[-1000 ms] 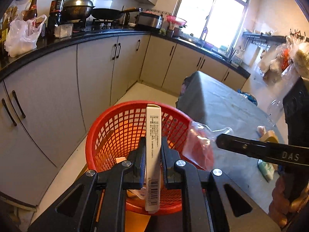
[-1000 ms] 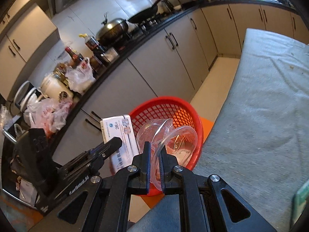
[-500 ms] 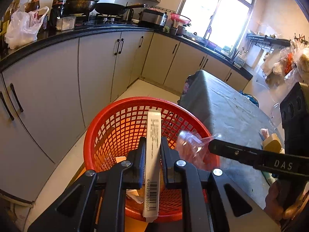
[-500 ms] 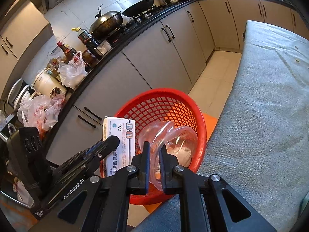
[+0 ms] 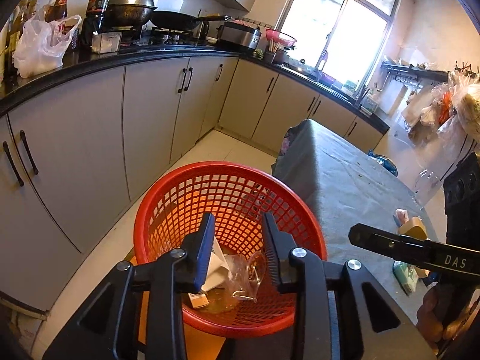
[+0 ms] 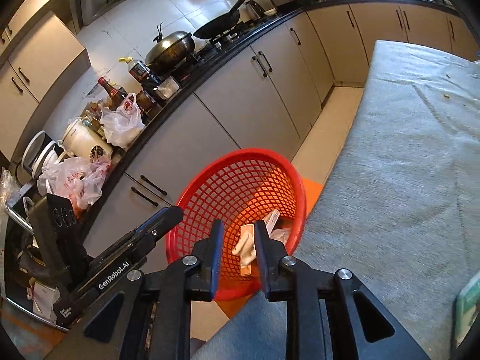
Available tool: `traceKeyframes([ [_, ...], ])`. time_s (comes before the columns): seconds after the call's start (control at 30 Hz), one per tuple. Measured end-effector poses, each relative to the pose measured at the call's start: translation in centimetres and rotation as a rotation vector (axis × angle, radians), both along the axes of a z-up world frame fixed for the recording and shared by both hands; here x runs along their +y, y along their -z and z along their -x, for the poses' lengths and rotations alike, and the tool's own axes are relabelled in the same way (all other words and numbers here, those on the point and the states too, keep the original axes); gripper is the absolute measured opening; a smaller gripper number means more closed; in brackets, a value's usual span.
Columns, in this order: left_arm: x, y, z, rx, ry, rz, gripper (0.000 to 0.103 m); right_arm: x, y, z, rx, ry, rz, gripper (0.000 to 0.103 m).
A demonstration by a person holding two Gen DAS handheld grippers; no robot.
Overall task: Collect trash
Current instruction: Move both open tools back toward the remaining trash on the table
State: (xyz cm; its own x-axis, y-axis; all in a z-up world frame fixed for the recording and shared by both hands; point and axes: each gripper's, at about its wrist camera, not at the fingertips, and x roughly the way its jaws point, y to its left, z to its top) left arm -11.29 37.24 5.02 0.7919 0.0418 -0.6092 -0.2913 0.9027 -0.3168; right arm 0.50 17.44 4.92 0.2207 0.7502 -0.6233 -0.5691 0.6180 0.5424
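A red mesh basket (image 5: 228, 225) is standing on the floor between the grey kitchen cabinets (image 5: 150, 120) and a table (image 5: 354, 186) draped in a grey cloth, its rim just beside the table's edge. Along the black counter (image 5: 90, 63) a white plastic bag (image 5: 42, 48), dark bottles (image 5: 96, 9), a lidded wok (image 5: 130, 7) and a frying pan (image 5: 180, 21) are sitting, with a bright window (image 5: 339, 27) glowing at the far end. On the table's near edge, a few small packets (image 5: 411, 231) are lying beside the right tool.

Nothing is blocking the way into the basket: both tools are hanging over its open mouth, angled downward. The left gripper (image 5: 238, 231) is standing open with nothing between its fingers, its jaws having just been opening. Below it, at the bottom of the basket, a white box (image 5: 214, 270) is lying tilted with a crumpled clear plastic wrapper (image 5: 247, 276) resting against it and a small orange-and-white carton (image 5: 199, 300) just beside them.

The right gripper (image 6: 238, 237) is likewise open and empty, its jaws having just been opening too. Through its gap the trash is showing inside the basket, well below the fingers. In the left view the right tool is reaching in from the table side, with part of a hand (image 5: 435, 315) gripping its handle at the lower corner; in the right view the left tool is coming in from the cabinet side, its tip over the basket's rim.
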Motion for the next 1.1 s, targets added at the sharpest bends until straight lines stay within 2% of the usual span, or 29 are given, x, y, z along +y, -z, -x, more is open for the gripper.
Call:
traceKeyframes([
  [0.13,-1.5,-0.7,0.1,-0.009,0.027,-0.021,0.032,-2.2,-0.5,0.6,-0.008,0.032,-0.012,0.043],
  [0.17,-2.2,-0.9,0.1,-0.011,0.038,-0.027,0.033,-2.9,-0.6,0.7,-0.012,0.038,-0.012,0.044],
  [0.57,-10.5,-2.2,-1.6,-0.023,0.196,-0.078,0.041,-12.3,-0.8,1.8,-0.003,0.166,-0.048,0.046],
  [0.77,-15.5,-1.6,-3.4,0.004,0.300,-0.084,0.043,-19.6,-0.1,1.9,0.027,0.291,-0.065,0.046],
  [0.97,-19.5,-0.4,-5.0,0.048,0.380,-0.090,0.047,-27.9,1.6,1.7,0.083,0.474,-0.075,0.046],
  [1.1,-21.1,0.3,-5.6,0.073,0.414,-0.085,0.047,-30.4,3.4,0.8,0.139,0.531,-0.087,0.046],
])
